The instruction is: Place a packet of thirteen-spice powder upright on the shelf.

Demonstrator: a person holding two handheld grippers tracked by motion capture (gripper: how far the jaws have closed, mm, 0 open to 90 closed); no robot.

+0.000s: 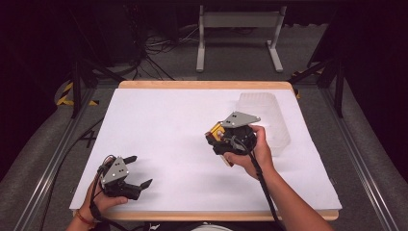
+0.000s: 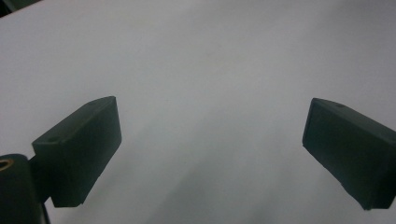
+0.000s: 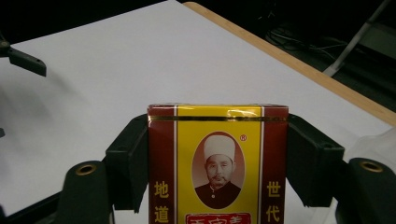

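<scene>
Red-and-yellow packet [image 3: 217, 163] clamped between the fingers [image 3: 128, 161] of the right gripper [image 1: 222, 138], held above the white bench [image 1: 173, 125], just left of the clear plastic tray [image 1: 269, 118]. Left gripper [image 1: 126, 175] well to the left of that tray, near the front edge of the bench, fingers [image 2: 77, 154] spread wide apart, nothing between.

Left claw [image 1: 137, 171]: black body, two black wedge-shaped fingers [image 2: 77, 154], grey three-cornered plate with small dark screw holes on top, black cable trailing toward 6 o'clock. A brass-ringed hole sits at 8 o'clock in the left gripper view. Right claw [image 1: 216, 137]: same black build, grey plate, black cable. Left wrist carries a red-orange band [image 1: 82, 219].
</scene>
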